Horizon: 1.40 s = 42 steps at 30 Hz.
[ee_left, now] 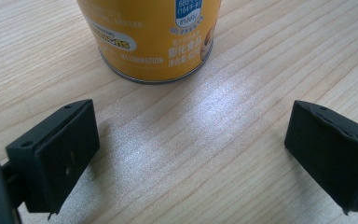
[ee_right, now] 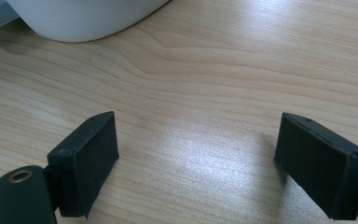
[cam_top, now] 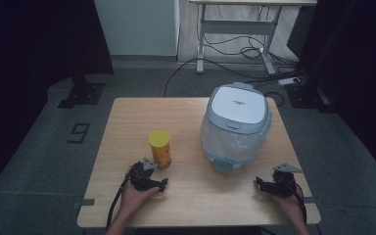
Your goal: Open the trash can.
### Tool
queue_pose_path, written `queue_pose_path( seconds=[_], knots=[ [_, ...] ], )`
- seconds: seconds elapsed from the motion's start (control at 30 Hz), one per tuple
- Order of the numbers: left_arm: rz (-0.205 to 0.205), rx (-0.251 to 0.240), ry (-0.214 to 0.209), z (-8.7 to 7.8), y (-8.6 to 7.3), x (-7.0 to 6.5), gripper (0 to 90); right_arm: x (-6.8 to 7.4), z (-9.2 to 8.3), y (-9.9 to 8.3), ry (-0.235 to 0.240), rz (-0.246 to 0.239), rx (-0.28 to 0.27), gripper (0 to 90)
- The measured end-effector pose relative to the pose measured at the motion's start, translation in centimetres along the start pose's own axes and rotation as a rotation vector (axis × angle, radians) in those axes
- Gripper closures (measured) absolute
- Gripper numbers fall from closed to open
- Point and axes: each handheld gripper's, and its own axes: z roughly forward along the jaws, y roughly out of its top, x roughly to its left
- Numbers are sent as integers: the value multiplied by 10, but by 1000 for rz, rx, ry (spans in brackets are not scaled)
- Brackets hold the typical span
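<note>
High view looks down; both tool views skim the table (cam_top: 191, 196) closely.

My left black two-jaw tongs (cam_top: 149, 180) and right black two-jaw tongs (cam_top: 274, 185): each bears a grey three-cornered plate, a trailing black cable and rectangular pads (ee_left: 60, 154) with small screw holes.

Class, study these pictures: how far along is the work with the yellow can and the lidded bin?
Nothing looks done: the yellow can stands upright on the table, and the bin has its lid down. In hand: the left claw sits open beside the can, the right claw open near the bin. Gripping and moving anything remains.
</note>
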Motion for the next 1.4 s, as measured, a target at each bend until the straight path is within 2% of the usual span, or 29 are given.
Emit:
queue_pose_path(
  seconds=[0.23,0.53,0.67,0.77,0.8,0.83,0.9,1.0,1.03,1.13,1.23,1.27,1.3,1.37,1.4],
  knots=[
    [0,0,0,0,0,0,28,0,0,0,1,1,-3,134],
    [5,0,-6,0,0,0,28,1,-2,-1,-9,10,-15,226],
    [7,0,-7,0,0,1,29,-1,-6,-1,-19,16,-41,265],
    [9,0,-9,0,0,1,28,-3,-14,2,-13,51,-92,318],
    [9,-1,-9,0,0,1,28,-3,-20,4,-4,69,-125,354],
    [9,-1,-9,0,0,1,28,-3,-20,4,-4,69,-125,354],
    [9,-1,-10,0,0,1,28,-4,-31,7,22,83,-169,397],
    [10,-1,-11,0,1,1,28,-5,-38,10,51,92,-194,406],
    [10,-1,-11,0,1,1,28,-5,-45,12,75,101,-223,434],
    [10,0,-11,0,1,1,28,-4,-53,15,97,105,-250,472],
    [11,0,-11,0,0,1,28,-3,-65,19,124,110,-289,555],
    [10,-1,-11,0,0,1,28,-4,-73,22,150,125,-320,625],
    [10,-1,-11,0,0,1,28,-4,-73,22,150,125,-320,625],
    [10,-1,-10,0,0,1,29,-3,-84,29,183,129,-338,701],
    [10,-1,-10,0,0,1,29,-3,-84,29,183,129,-338,701]
  ],
)
